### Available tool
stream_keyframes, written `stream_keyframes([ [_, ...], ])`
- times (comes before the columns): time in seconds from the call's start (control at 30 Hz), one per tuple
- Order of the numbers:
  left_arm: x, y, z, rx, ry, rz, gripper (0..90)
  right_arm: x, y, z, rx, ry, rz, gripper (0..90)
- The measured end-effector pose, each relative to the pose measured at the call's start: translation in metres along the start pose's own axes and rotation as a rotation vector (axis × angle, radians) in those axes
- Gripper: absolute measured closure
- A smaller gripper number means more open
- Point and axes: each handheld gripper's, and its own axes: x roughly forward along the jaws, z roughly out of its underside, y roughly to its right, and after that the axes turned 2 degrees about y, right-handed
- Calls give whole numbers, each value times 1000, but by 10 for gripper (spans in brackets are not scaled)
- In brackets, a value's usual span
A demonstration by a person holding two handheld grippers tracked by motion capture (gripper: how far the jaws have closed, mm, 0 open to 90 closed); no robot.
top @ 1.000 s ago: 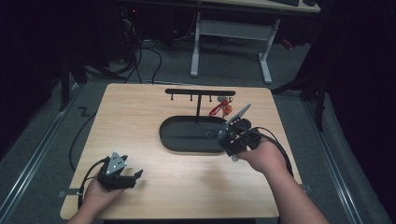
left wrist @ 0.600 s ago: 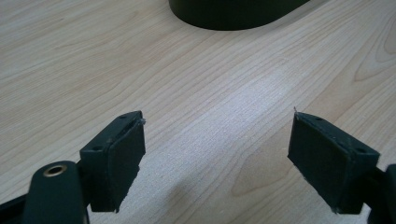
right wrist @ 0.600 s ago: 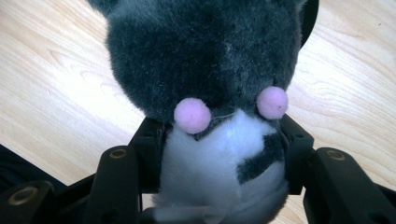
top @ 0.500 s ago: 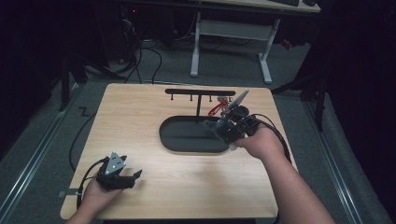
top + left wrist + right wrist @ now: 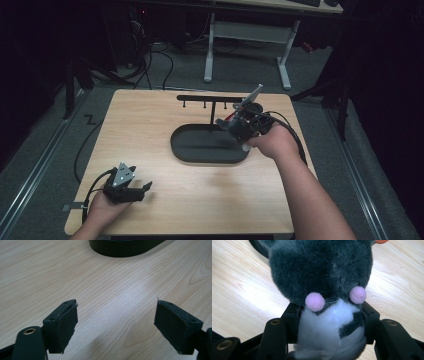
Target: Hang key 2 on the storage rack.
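At the bottom left of the high view, my left gripper (image 5: 146,187) rests on the table (image 5: 150,130), its jaws spread wide with nothing between them. In its own view the two black pads (image 5: 66,322) are flat and rubbery with slightly frayed edges, and under them lies pale wood with fine, wavy grain.

Right of centre, my right gripper (image 5: 226,122) has moved. A second ago it sat lower, over the right end of the tray; now it has travelled up and a little right in the frame, to the tray's far right edge, just below the rack. I read this as carrying the toy towards the rack, perhaps to hang it there, though the loop or tag is not visible.

The toy (image 5: 322,277) is pinched in the right gripper's jaws. Up close it is plush: dense charcoal fur on top, a white patch beneath, and two small pink pompoms. The jaws press into its soft white part on both sides.

The tray (image 5: 200,150) is a shallow black oval with a raised rim, matte and smooth, with nothing showing on its floor.

Farthest, at upper centre, the rack (image 5: 210,100) is a thin black bar with small pegs pointing down.
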Motion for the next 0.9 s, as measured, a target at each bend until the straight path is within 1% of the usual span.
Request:
stream_keyframes([
  [0.07,0,0,0,0,-1,1,192,0,0,-2,3,2,2,486],
  [0.1,0,0,0,0,0,0,192,-1,2,-4,-8,6,3,485],
  [0.13,0,0,1,-1,0,-1,192,-2,2,-6,1,8,6,486],
  [0.37,-1,-2,1,-5,-3,-2,192,-7,4,-18,7,9,20,486],
  [0.4,-1,-2,1,-5,-2,-2,192,-9,4,-20,20,9,26,486],
  [0.47,-1,-2,1,-6,-2,-2,192,-10,6,-22,8,14,26,486],
  [0.57,0,-2,1,-5,-5,1,192,-13,5,-27,15,16,33,486],
  [0.63,0,-2,1,-5,-5,2,192,-14,5,-30,12,18,43,486],
  [0.7,0,-2,1,-5,-6,3,192,-15,4,-34,26,16,46,486],
  [0.77,0,-2,1,-6,-4,3,192,-15,5,-37,12,20,58,486],
  [0.8,0,-2,1,-7,-3,2,192,-15,5,-38,14,21,65,486],
  [0.83,0,-3,1,-7,-4,3,192,-15,6,-39,11,22,84,486],
  [0.9,0,-3,1,-7,-4,3,192,-15,6,-40,15,21,86,486],
])
